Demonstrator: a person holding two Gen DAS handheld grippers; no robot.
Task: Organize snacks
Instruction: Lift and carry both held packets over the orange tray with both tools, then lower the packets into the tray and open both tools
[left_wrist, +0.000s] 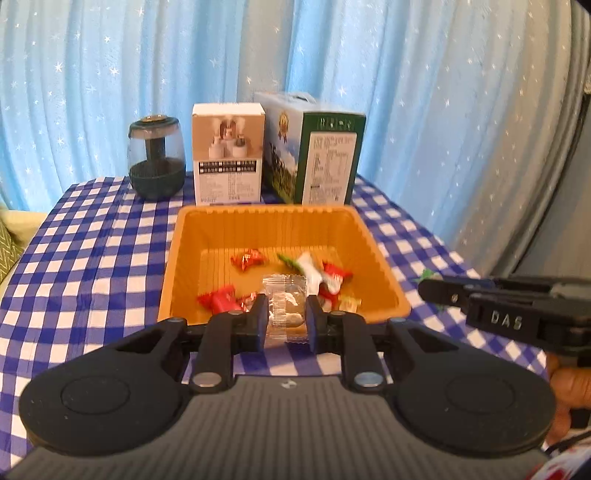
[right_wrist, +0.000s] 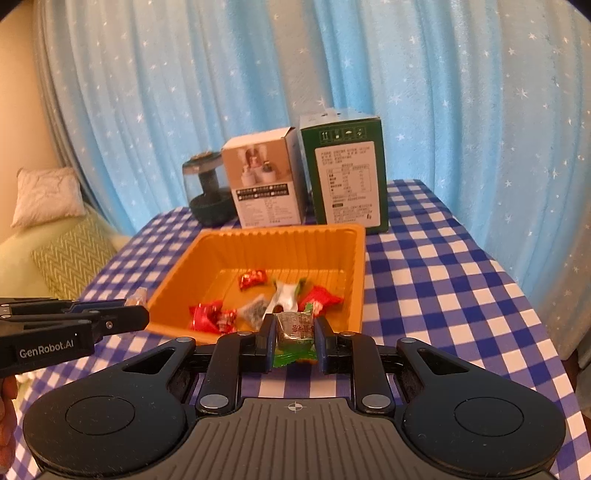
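Note:
An orange plastic tray (left_wrist: 192, 236) (right_wrist: 347, 258) lies on the blue checked tablecloth and holds several wrapped snacks, mostly red ones (left_wrist: 248, 259) (right_wrist: 252, 278) and a white-and-green one (left_wrist: 308, 271). My left gripper (left_wrist: 286, 312) is shut on a clear-wrapped snack (left_wrist: 285, 308), held above the tray's near rim. My right gripper (right_wrist: 295, 328) is shut on a green-wrapped snack (right_wrist: 295, 332), also just short of the tray's near edge. Each gripper shows in the other's view, the right gripper (left_wrist: 436, 291) at the right and the left gripper (right_wrist: 140, 317) at the left.
Behind the tray stand a dark round humidifier (left_wrist: 156, 162) (right_wrist: 207, 192), a white carton (left_wrist: 228, 155) (right_wrist: 264, 181) and a green carton (left_wrist: 328, 158) (right_wrist: 345, 173). A blue starry curtain (left_wrist: 110, 74) closes off the back. Cushions (right_wrist: 66, 254) lie left of the table.

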